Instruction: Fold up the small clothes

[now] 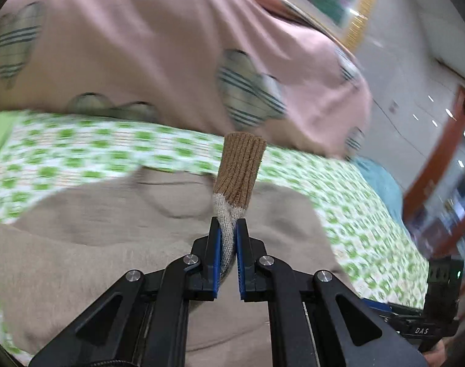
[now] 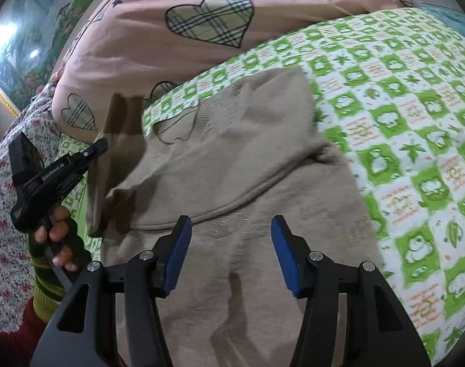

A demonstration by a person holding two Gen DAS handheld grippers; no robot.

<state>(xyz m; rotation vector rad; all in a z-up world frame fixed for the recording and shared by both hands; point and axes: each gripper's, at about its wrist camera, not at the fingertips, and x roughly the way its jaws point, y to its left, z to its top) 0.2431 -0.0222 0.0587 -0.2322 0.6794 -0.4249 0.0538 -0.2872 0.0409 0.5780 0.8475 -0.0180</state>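
- Left gripper (image 1: pixel 228 238) — clenching a brown-cuffed sock (image 1: pixel 240 172), lifting it above the beige sweater (image 1: pixel 140 244).
- Right gripper (image 2: pixel 231 255) — hanging released, jaws apart, over that sweater.
- Sweater lying on green-checked bedsheet (image 2: pixel 400 122), pink pillow (image 2: pixel 171 30) behind.

A home bedroom: a green-checked bedsheet (image 2: pixel 400 116), a pink heart-print pillow (image 2: pixel 177 30), a framed landscape painting (image 2: pixel 21 46).
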